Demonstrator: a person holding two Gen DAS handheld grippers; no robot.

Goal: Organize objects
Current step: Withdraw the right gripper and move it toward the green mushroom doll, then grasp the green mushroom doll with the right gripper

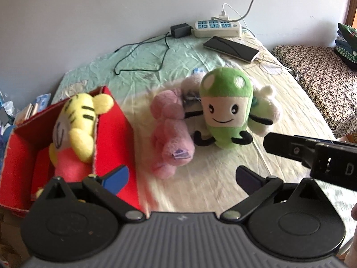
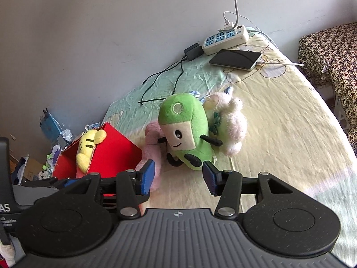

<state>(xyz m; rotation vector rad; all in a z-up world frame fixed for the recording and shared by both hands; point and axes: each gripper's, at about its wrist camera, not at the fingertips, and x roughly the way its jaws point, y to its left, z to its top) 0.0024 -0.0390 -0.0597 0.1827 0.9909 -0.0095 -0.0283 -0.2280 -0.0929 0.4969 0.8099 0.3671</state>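
A green mushroom plush (image 1: 225,109) (image 2: 185,129) stands on the sheet-covered table (image 2: 279,147). A pink plush (image 1: 169,138) (image 2: 151,138) leans at its left and a white plush (image 1: 265,111) (image 2: 234,127) sits behind it. At the left, a yellow tiger plush (image 1: 75,120) (image 2: 88,149) lies in an open red box (image 1: 113,138) (image 2: 111,154). My left gripper (image 1: 183,176) is open with nothing in it, just short of the pink plush. My right gripper (image 2: 178,178) is also open with nothing in it, its tips just in front of the green plush's feet. One of its fingers (image 1: 281,147) shows in the left wrist view.
At the far end by the wall lie a power strip (image 1: 217,28) (image 2: 225,38), a phone (image 1: 232,48) (image 2: 236,59) and a black adapter (image 1: 179,30) with its cable. A patterned cushion (image 1: 316,78) stands right of the table. Clutter lies on the floor (image 2: 51,138) at the left.
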